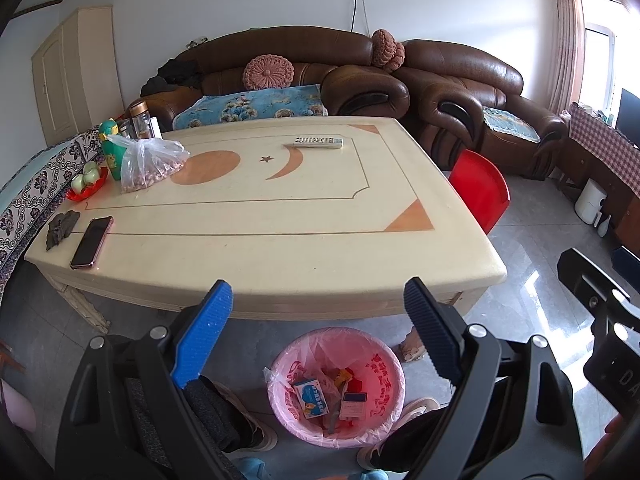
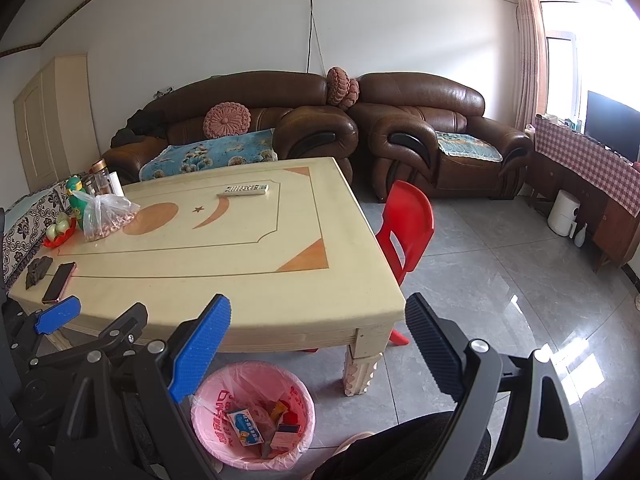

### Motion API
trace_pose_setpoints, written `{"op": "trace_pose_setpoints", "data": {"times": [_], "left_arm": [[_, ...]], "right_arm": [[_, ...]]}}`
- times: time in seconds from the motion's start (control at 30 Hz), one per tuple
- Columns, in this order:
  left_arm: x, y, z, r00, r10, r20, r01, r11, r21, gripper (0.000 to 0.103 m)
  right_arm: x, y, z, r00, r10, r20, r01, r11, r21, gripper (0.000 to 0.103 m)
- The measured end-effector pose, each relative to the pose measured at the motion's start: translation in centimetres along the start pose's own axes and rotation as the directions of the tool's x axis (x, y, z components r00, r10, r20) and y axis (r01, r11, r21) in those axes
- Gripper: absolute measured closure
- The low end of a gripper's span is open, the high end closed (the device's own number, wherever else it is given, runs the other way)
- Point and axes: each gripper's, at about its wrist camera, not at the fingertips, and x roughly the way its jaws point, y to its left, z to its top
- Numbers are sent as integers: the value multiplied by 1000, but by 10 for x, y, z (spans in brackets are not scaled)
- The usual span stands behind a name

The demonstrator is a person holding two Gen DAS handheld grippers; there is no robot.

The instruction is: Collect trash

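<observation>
Brown sofa behind; cream bench carrying a remote, a phone and a bag of nuts. Pink bin on the floor at the near edge — boxes and wrappers inside. Left claw spread wide, holding nothing; right claw likewise — both above the bin.

Glossy brown leather sofa, shiny floor tiles, thin pink plastic bin liner, ribbed tool pads.
</observation>
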Motion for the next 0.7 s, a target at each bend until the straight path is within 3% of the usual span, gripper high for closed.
{"op": "trace_pose_setpoints", "data": {"times": [0.7], "left_arm": [[-1, -5, 1, 1000, 3, 7, -3, 1000, 10, 17]], "right_arm": [[1, -3, -1, 1000, -1, -2, 1, 1000, 3, 16]]}}
